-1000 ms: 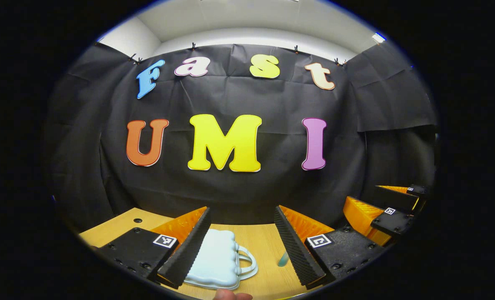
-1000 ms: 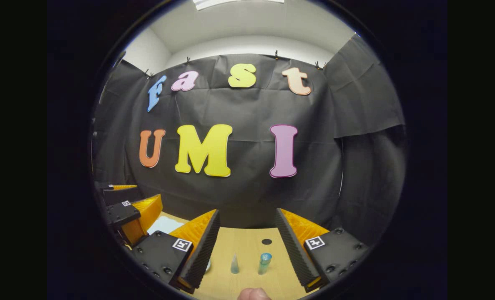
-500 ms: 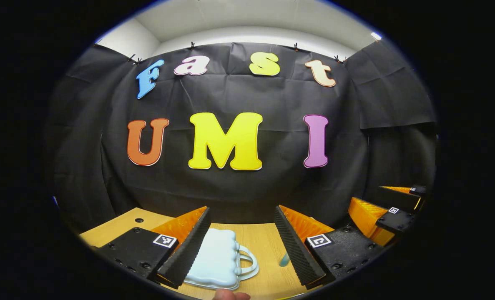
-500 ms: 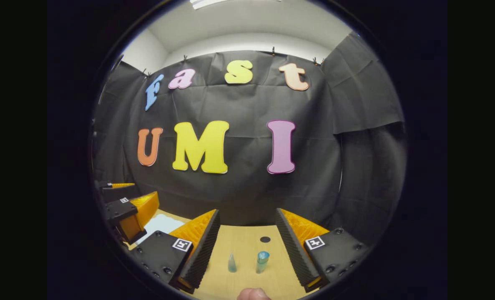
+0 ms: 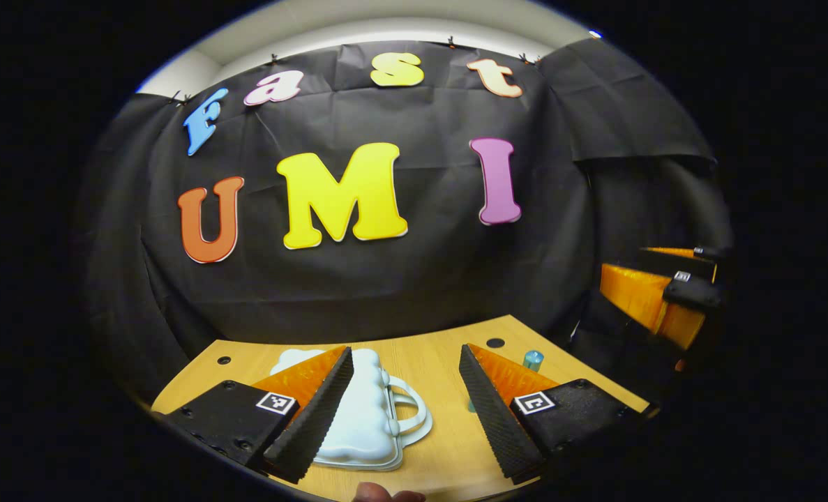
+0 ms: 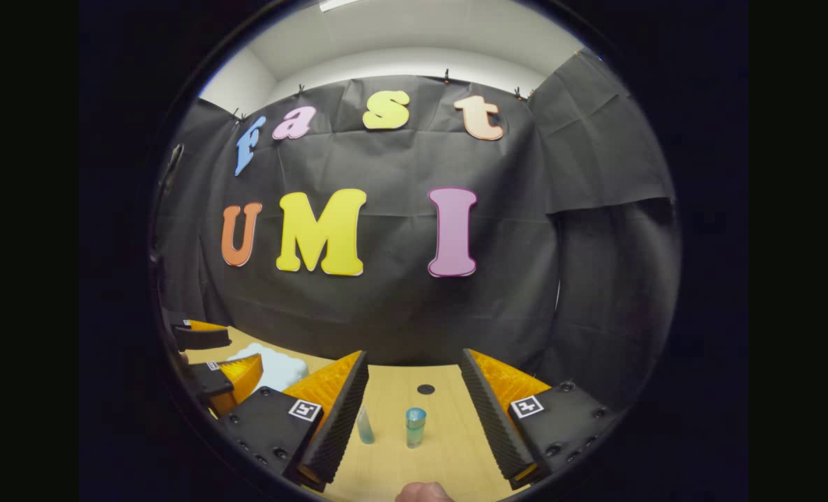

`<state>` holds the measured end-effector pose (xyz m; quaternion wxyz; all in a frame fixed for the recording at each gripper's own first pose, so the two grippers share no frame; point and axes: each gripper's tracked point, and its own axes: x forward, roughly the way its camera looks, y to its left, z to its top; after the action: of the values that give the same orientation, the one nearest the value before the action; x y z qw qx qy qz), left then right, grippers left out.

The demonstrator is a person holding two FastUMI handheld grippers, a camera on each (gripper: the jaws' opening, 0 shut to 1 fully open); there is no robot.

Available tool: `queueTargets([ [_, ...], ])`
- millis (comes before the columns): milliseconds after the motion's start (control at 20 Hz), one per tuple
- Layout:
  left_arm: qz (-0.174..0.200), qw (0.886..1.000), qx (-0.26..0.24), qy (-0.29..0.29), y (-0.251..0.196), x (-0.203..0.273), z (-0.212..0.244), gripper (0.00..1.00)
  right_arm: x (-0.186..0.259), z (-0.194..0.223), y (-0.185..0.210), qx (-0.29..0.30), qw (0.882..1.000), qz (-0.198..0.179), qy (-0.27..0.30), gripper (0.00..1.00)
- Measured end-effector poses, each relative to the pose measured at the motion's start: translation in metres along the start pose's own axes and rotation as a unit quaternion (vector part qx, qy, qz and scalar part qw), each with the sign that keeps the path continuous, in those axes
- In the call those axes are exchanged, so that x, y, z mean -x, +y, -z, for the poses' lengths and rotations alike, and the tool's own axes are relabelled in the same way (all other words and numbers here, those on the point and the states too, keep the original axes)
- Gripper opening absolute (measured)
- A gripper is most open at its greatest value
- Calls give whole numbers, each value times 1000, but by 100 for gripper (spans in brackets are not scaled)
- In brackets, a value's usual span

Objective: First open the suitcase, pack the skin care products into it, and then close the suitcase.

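Where the left gripper view looks down on the wooden table [image 5: 441,362], the left gripper [image 5: 405,408] stands wide open and empty; one pale blue suitcase [image 5: 365,418], shut, lies lower centre, partly hidden by a finger. One blue-capped bottle [image 5: 533,360] peeks out at right, and the right gripper [image 5: 654,293] is cut off at the edge.

In the right gripper view, the right gripper [image 6: 414,411] gapes empty around two small bottles [image 6: 415,427], upright lower centre; the suitcase [image 6: 274,369] shows lower left
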<state>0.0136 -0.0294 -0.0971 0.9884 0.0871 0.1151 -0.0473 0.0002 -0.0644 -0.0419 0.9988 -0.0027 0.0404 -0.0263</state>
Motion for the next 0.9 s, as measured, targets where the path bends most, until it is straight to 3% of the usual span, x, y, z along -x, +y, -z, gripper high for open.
queueTargets([
  [200, 41, 994, -78, 66, -16, -20, 43, 98, 5, 15, -35, 3, 1000, 24, 15, 79],
  [400, 69, 977, -163, 122, -23, -36, 88, 99, 10, 27, -63, 1, 998, 51, 34, 79],
  [550, 93, 950, -241, 172, -23, -50, 122, 99, 13, 29, -73, 2, 997, 61, 38, 77],
  [700, 112, 911, -349, 191, -16, -72, 137, 97, 16, 37, -83, 1, 996, 69, 51, 79],
  [900, 108, 878, -409, 226, -9, -91, 162, 91, 18, 38, -97, 3, 995, 85, 55, 77],
])
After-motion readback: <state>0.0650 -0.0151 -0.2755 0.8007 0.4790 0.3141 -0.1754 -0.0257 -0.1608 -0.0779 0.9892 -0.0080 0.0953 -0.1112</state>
